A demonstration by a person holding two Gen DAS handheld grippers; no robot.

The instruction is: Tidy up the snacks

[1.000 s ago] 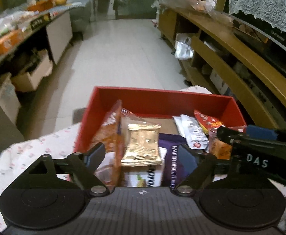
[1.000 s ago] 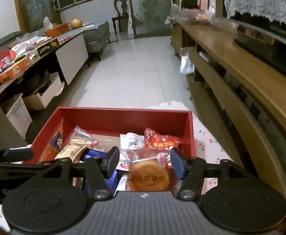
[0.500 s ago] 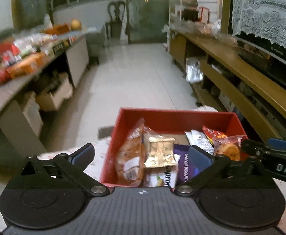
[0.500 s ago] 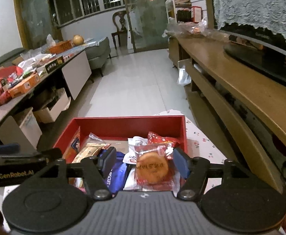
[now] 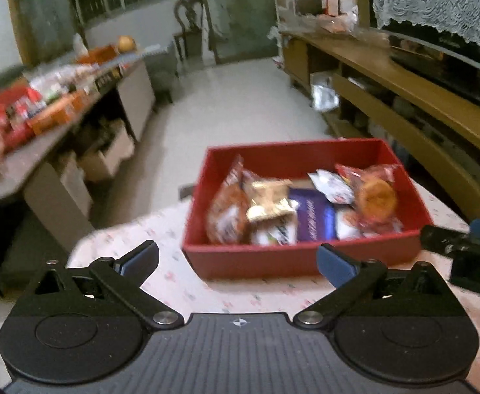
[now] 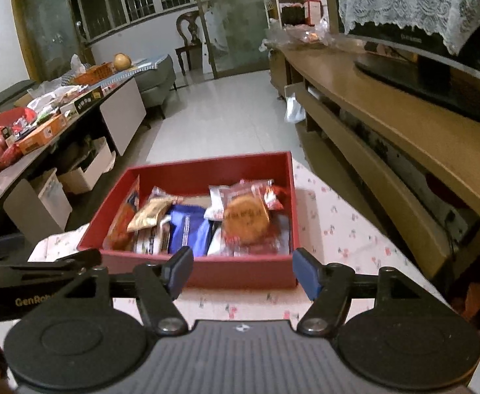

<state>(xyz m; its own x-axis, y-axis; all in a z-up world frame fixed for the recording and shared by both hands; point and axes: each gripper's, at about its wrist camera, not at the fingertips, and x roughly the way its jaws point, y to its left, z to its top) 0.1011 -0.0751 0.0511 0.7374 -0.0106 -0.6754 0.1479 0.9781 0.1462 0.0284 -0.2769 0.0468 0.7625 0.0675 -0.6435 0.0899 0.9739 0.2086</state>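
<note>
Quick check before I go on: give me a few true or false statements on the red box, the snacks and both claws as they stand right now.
1. The left claw is open and holds nothing. True.
2. The red box is empty. False: it holds several snack packets.
3. The round orange biscuit packet is clamped in the right claw. False: it lies in the box, and the claw, whose jaws have just been opening, is empty in front of the box.
4. The box sits on a floral tablecloth. True.
5. A purple wafer packet lies in the box. True.
</note>
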